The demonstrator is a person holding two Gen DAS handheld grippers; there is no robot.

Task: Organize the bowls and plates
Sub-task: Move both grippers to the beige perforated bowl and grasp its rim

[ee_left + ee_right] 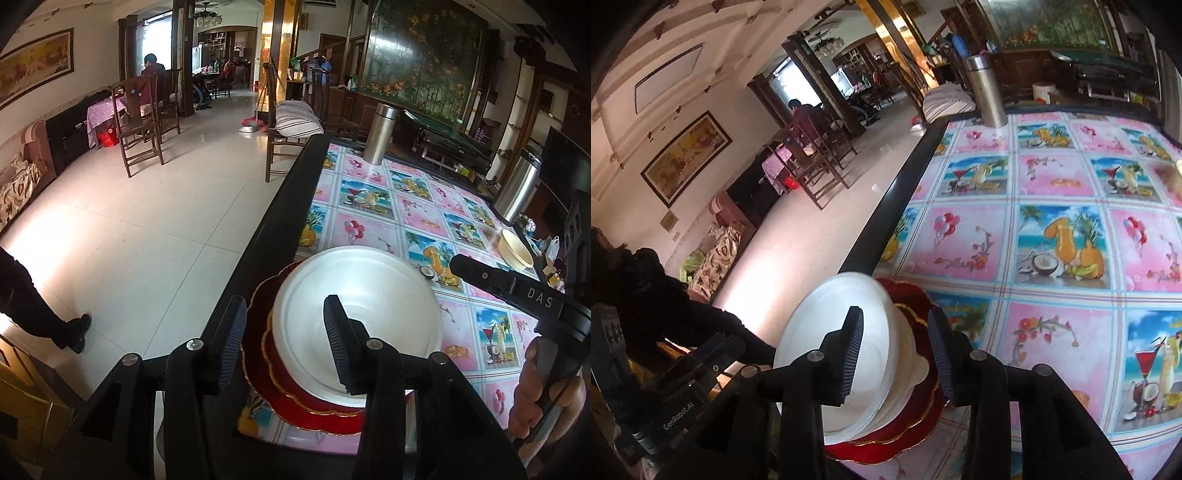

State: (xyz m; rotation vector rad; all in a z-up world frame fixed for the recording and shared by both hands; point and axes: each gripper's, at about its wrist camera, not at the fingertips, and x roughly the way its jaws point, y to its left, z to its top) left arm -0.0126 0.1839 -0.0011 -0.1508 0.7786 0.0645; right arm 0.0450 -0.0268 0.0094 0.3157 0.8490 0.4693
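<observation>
Nearest my cameras, both pairs of black ribbed fingers stand parted with nothing pinched: the left gripper (284, 347) straddles the near rim of the stack and the right gripper (897, 354) frames its side, pads apart from the ware as far as I can judge. Biggest worry is the worktop (1052, 177) itself, a dark-framed table under a glossy pink picture-tile cloth, because the stack sits right at its near-left corner, just beside the edge with bare tiled floor (147, 229) below; any nudge outward could send everything over. Next, the wide red scalloped plates with gold rims (295, 410) carry a white shallow bowl (354, 317) that, seen from the right wrist, looks tilted on them, so I judge it could slide or rock if a finger clips its rim. Smaller still, a cream bowl (515, 248) waits well apart at the far right, beside a steel canister (517, 188); reaching across for it could drag a gripper through the stack.
</observation>
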